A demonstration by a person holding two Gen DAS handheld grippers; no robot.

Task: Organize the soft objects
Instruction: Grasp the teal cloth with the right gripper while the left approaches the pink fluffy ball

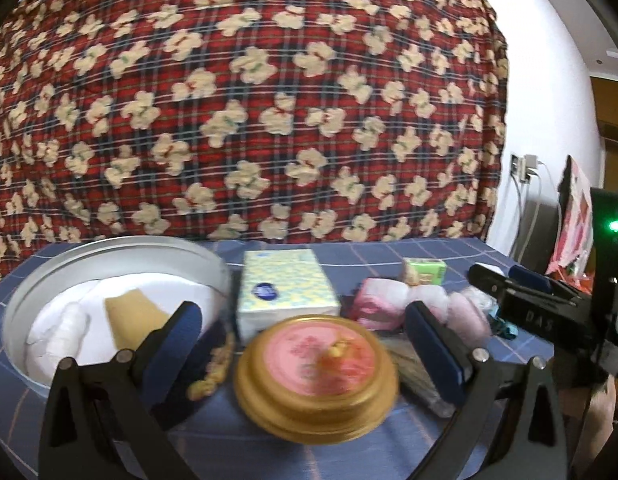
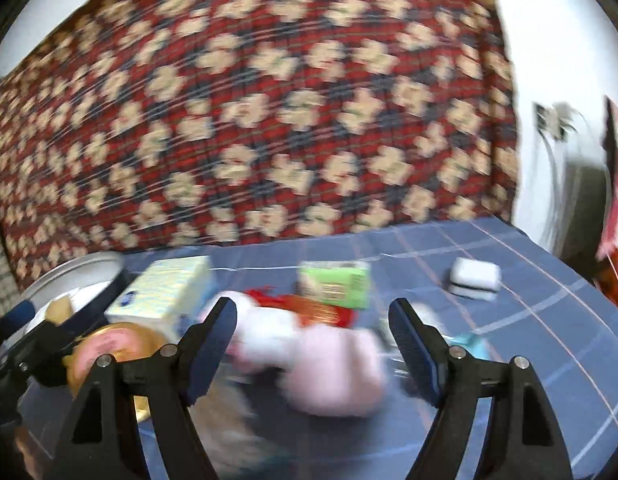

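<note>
Spread right tongs (image 2: 313, 344) over a blurred, pale pink fluffy toy (image 2: 329, 364); left tongs (image 1: 305, 344) likewise spread, empty.

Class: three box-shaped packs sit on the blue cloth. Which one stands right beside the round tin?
The yellow-and-white tissue pack, beside the tin. The green box and the white box lie farther right.

I'm looking into a lived-in home room: a teddy-bear plaid blanket (image 1: 245, 100) hangs behind the counter (image 1: 389, 252) with its blue checked cloth, a tissue pack (image 1: 285, 288) and wall chargers (image 1: 525, 166)
</note>
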